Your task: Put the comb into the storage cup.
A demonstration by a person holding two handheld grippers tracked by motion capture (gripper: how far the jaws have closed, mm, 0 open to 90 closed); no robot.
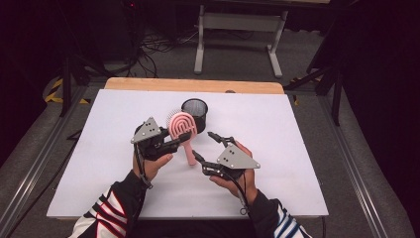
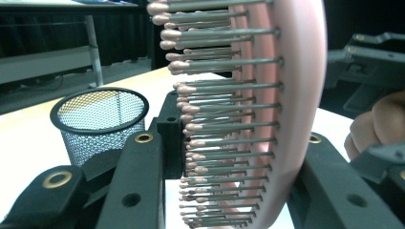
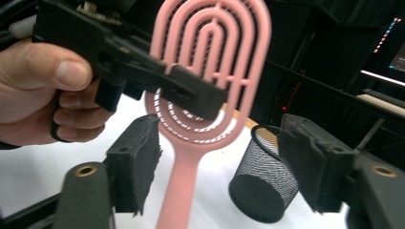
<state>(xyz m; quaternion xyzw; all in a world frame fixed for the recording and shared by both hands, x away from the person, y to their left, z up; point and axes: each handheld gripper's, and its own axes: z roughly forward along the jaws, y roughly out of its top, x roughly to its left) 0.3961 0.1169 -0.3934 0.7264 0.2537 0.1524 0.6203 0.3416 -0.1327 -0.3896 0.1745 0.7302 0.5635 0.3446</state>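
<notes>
A pink hairbrush (image 1: 182, 127) stands upright above the white tabletop (image 1: 297, 148), handle down. My left gripper (image 1: 179, 141) is shut on its oval head; in the left gripper view the bristles (image 2: 224, 119) face the left jaw and the pink back (image 2: 291, 71) faces the right one. My right gripper (image 1: 203, 144) is open just right of the handle. In the right gripper view the brush (image 3: 210, 52) hangs between my spread pads (image 3: 136, 164), its handle near the left pad and apart from it. The left gripper's jaw crosses the brush head there.
A black mesh cup (image 1: 194, 112) stands upright just behind the brush, also visible as the cup (image 2: 100, 119) left of the bristles and the cup (image 3: 262, 186) right of the handle. A white metal stand (image 1: 237, 29) is on the floor beyond the table.
</notes>
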